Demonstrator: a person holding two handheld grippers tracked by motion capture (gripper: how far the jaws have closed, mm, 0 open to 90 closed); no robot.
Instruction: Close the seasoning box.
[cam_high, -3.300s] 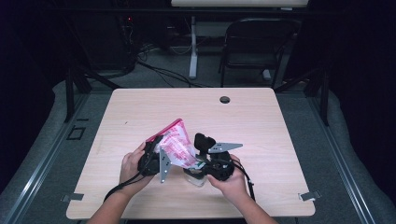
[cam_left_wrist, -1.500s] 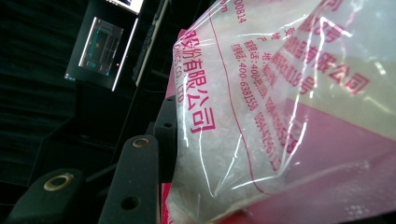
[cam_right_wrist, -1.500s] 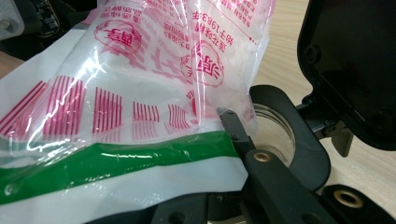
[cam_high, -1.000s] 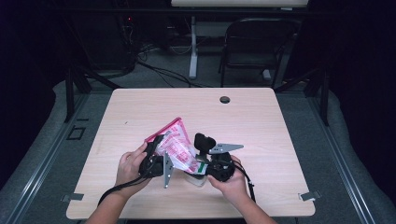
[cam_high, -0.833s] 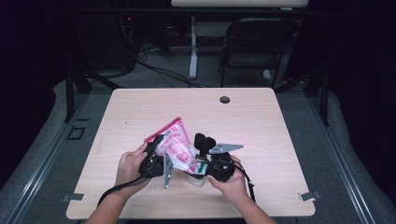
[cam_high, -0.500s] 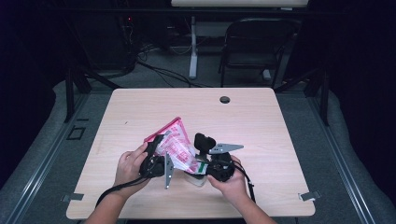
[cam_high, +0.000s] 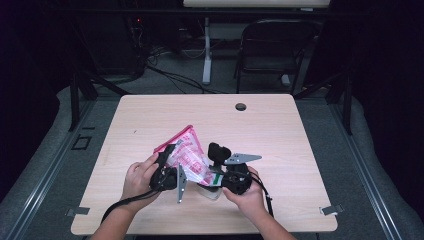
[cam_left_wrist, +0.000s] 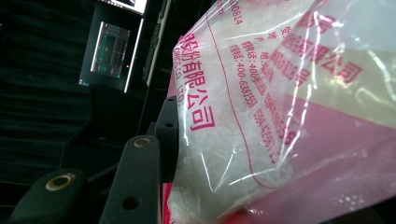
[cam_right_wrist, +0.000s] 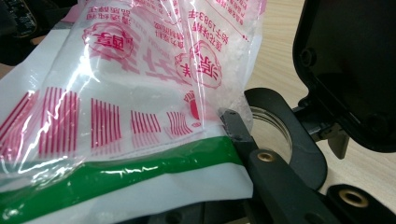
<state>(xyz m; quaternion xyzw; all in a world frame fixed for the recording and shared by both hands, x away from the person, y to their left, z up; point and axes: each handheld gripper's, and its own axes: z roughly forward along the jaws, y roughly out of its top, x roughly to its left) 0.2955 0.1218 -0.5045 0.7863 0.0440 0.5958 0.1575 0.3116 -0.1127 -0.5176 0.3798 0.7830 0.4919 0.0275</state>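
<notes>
Since the earlier high view the pink-printed plastic bag (cam_high: 187, 157) has barely shifted, only settling slightly lower between the two hands at lower centre of the frame, just above the wooden table (cam_high: 310, 150), while the right gripper's jaws have just been easing open a little with the bag's green-striped edge (cam_right_wrist: 140, 163) between them. The left gripper (cam_high: 167, 167) grasps the bag's pink edge at left with its jaws half closed, and the right gripper (cam_high: 220, 172) is pinched nearly shut on the bag. The bag looks light, soft and slick, its white granules free to slump, so I judge it best taken by its flat sealed edges rather than its bulging middle.
</notes>
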